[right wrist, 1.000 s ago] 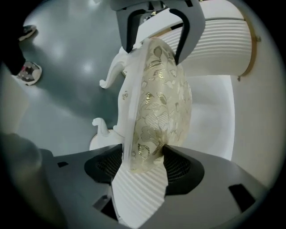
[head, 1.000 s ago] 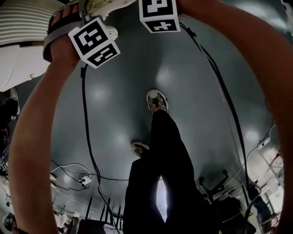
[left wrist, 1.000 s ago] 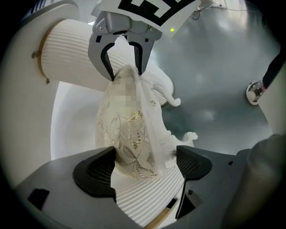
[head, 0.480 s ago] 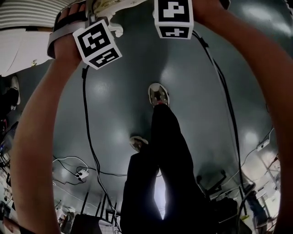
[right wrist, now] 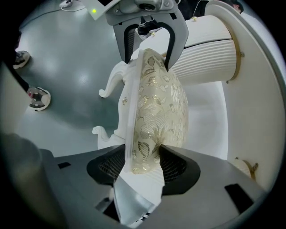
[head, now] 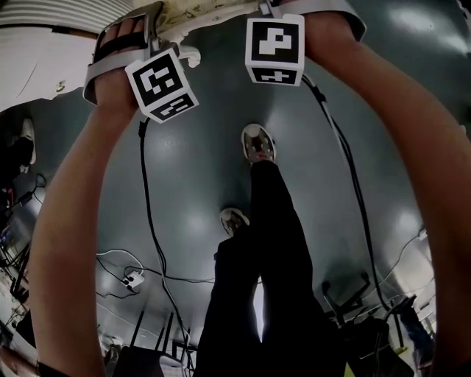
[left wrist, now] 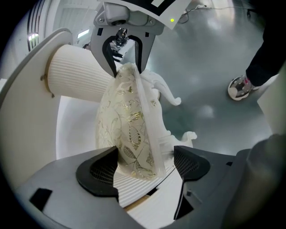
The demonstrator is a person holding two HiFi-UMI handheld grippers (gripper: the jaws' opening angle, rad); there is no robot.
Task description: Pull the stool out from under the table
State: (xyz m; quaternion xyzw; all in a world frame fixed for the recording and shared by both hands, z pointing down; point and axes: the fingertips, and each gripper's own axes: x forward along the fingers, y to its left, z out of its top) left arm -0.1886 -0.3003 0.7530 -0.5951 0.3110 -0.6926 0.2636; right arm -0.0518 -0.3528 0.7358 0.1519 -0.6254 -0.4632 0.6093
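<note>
The stool (left wrist: 134,129) has a cream cushion with gold leaves and a white frame with curled legs (left wrist: 167,91). It stands on edge in both gripper views, just in front of the white table's ribbed pedestal (left wrist: 76,76). My left gripper (left wrist: 143,167) is shut on one end of the seat, cushion against one pad and frame by the other. My right gripper (right wrist: 143,167) is shut on the opposite end, and both pads press the seat (right wrist: 156,112). In the head view only the marker cubes (head: 162,85) and a strip of the cushion (head: 184,11) show at the top edge.
The round table top's rim (right wrist: 254,89) curves over the pedestal (right wrist: 205,58). Behind the stool lies grey glossy floor (head: 184,169). My shoes (head: 256,143) stand on it, and black cables (head: 147,221) and a power strip (head: 132,280) trail across it.
Both marker cubes and my forearms have slid down and rightward in the head view, and more of the stool's cushion shows at the top edge. My feet have shifted slightly.
</note>
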